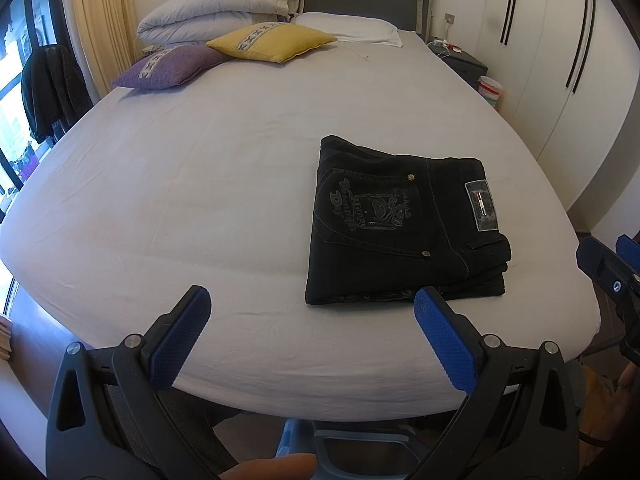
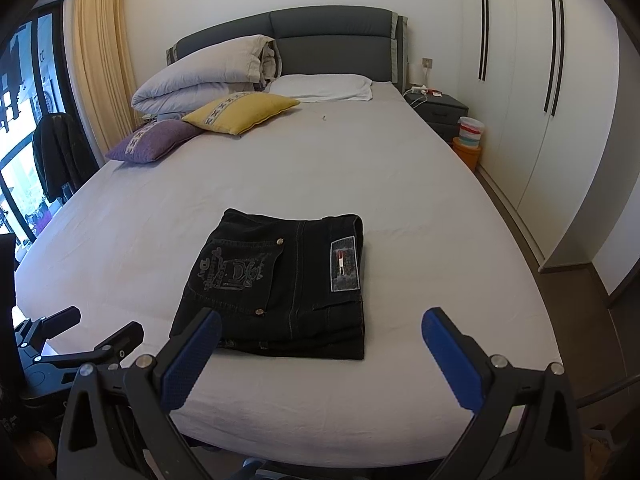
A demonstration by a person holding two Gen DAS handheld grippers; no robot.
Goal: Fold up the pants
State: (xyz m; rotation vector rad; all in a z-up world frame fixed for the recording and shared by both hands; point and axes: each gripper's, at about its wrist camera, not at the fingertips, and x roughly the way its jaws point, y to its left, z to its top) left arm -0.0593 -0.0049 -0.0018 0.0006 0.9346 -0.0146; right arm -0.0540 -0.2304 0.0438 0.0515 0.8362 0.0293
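Observation:
Black pants [image 1: 404,222] lie folded into a compact rectangle on the white bed sheet [image 1: 200,184], near the foot of the bed, back pocket and label patch facing up. They also show in the right wrist view [image 2: 276,286]. My left gripper [image 1: 312,300] is open and empty, held above the bed's near edge, just in front and left of the pants. My right gripper [image 2: 322,322] is open and empty, held in front of the pants' near edge. Neither touches the pants.
A yellow cushion [image 2: 240,112], a purple cushion [image 2: 154,140], a folded duvet [image 2: 208,76] and a white pillow [image 2: 322,87] lie at the head. A nightstand [image 2: 438,110] and wardrobe [image 2: 540,100] stand right. A jacket [image 2: 60,152] hangs at the left window.

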